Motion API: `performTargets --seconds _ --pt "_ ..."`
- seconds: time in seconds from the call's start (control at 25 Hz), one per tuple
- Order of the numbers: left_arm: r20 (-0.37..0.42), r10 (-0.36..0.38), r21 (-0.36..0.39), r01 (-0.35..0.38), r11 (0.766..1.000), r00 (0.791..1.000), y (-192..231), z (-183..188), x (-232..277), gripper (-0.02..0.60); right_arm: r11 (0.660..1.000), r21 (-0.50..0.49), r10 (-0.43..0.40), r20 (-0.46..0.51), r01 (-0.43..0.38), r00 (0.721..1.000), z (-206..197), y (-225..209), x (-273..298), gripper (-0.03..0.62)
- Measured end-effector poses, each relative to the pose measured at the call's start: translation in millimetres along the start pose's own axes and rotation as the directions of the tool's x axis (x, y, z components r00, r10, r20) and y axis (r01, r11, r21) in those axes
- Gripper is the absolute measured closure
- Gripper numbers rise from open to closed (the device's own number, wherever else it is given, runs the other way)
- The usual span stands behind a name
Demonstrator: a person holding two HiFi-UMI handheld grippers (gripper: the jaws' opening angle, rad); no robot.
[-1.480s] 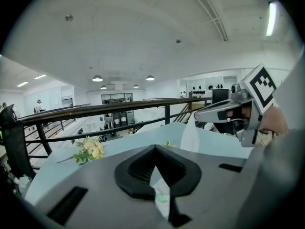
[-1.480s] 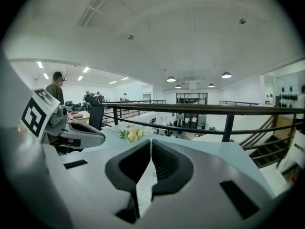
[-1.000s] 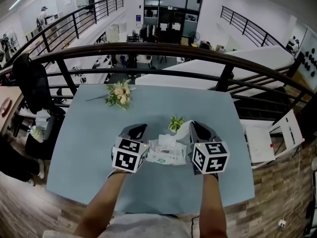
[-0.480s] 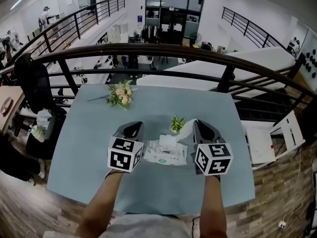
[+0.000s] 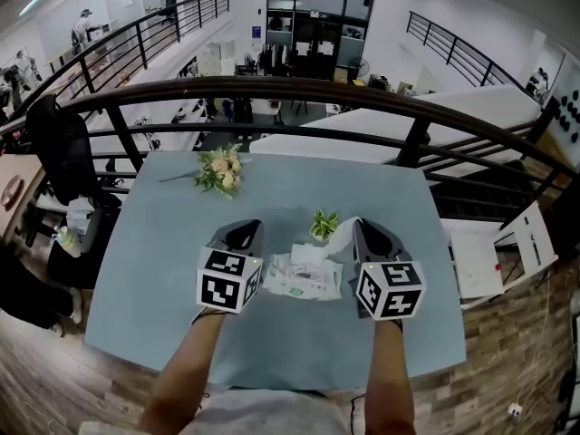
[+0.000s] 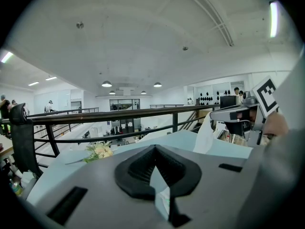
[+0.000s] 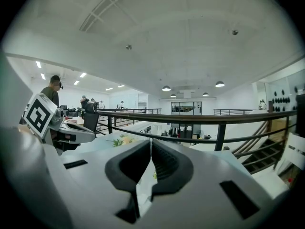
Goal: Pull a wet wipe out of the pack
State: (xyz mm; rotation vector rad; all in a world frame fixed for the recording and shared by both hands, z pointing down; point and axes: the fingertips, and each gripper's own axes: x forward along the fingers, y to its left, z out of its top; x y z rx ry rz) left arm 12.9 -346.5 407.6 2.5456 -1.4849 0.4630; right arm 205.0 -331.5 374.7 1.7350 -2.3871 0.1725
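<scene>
1. Handling: the wet wipe (image 5: 337,239) looks thin, limp and damp, and probably tears easily. It weighs almost nothing. Any drag should come from the slot of the pack (image 5: 304,281) and the next sheet clinging behind.
2. Hold point: the raised free end is best taken well in from its edge, then drawn steadily rather than snatched.
3. The pack looks soft and light. It may lift or slide along with the sheet unless it is pinned down.
4. Appearance: the wipe is a white, creased band rising from the pack's top opening. The pack is flat and white with green print.
5. Right claw (image 5: 361,229): the jaws are pinched narrow on the wipe's upper end, and white sheet shows between them in the right gripper view.
6. Left claw (image 5: 245,234): the jaws are together at the tips with nothing seen between them. It sits just beside the pack; I cannot tell if it touches it.
7. Location: the pack lies on the tabletop (image 5: 163,270) between the two claws, below the right claw's tips. The wipe is not yet free.
</scene>
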Motion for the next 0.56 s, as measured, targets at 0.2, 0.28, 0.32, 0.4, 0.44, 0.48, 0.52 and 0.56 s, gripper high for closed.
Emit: performTargets --seconds 0.2,0.28,0.32,0.4,0.44,0.48,0.52,0.56 --pt "-0.005 -0.004 0.001 0.004 1.0 1.0 -1.9 -1.7 1.1 0.589 1.0 -0.003 0.003 0.0 -0.003 1.0 -0.1 0.4 -0.1 0.582" --pt "-0.006 -0.008 0.002 0.008 1.0 1.0 -3.4 -1.7 1.7 0.589 1.0 -0.004 0.003 -0.002 -0.003 1.0 0.0 0.2 -0.3 0.582" --pt "-0.007 -0.009 0.003 0.009 1.0 1.0 -4.0 -2.0 1.9 0.589 1.0 -0.005 0.003 -0.002 -0.003 1.0 0.2 0.4 -0.4 0.582" --pt "-0.01 -0.012 0.003 0.012 1.0 1.0 -4.8 -3.5 1.8 0.589 1.0 -0.007 0.004 -0.003 -0.004 1.0 0.2 1.6 -0.7 0.582" --pt "-0.012 -0.013 0.003 0.013 1.0 1.0 -5.2 -4.4 1.6 0.589 1.0 -0.008 0.005 -0.003 -0.005 1.0 -0.1 2.3 -0.9 0.582" --pt "-0.013 -0.015 0.004 0.015 1.0 1.0 -5.7 -5.3 1.5 0.589 1.0 -0.008 0.006 -0.003 -0.006 1.0 -0.4 2.9 -1.1 0.582" --pt "-0.014 -0.016 0.005 0.016 1.0 1.0 -6.0 -6.1 1.4 0.589 1.0 -0.009 0.006 -0.004 -0.006 1.0 -0.8 3.5 -1.3 0.582" --pt "-0.014 -0.017 0.006 0.017 1.0 1.0 -6.4 -6.9 1.2 0.589 1.0 -0.009 0.007 -0.004 -0.007 1.0 -1.2 4.2 -1.5 0.582"
